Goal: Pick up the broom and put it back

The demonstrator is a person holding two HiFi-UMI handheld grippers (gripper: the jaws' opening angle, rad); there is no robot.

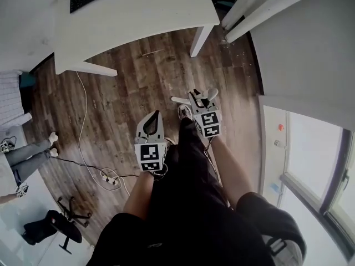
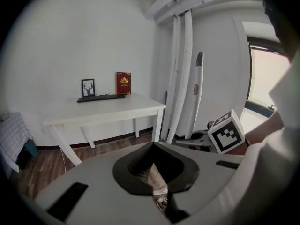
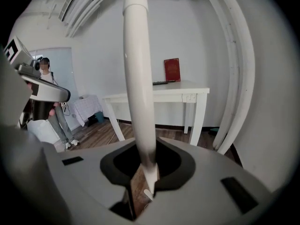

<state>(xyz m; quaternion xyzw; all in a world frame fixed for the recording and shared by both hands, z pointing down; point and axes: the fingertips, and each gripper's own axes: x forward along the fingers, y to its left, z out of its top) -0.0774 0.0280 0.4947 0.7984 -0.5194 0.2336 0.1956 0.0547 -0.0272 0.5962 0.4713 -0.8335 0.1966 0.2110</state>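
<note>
We look down and see our two grippers held out in front of our dark clothes, over the brown wood floor.

Our right gripper has the broom. Its fingers are pulled in narrow and squeeze the white stick near its thin lower end. The stick stands almost straight up from the fingers and runs out of the top of the right gripper view. In the left gripper view the same stick stands tall beside the right gripper's marker cube, and it has a grey tip at the top. We cannot see the brushy part of the broom in any view.

Our left gripper is just beside the right one. Its fingers are close together and hold nothing. Through the thin gap we see only a bit of floor and what looks like a shoe.

Across the room stands a white counter. A black keyboard lies on it. A red book and a small framed picture stand at the back, by the wall. Tall white curved poles lean in the corner next to the counter. A white cable lies on the floor. A person stands far off at the left of the right gripper view.
</note>
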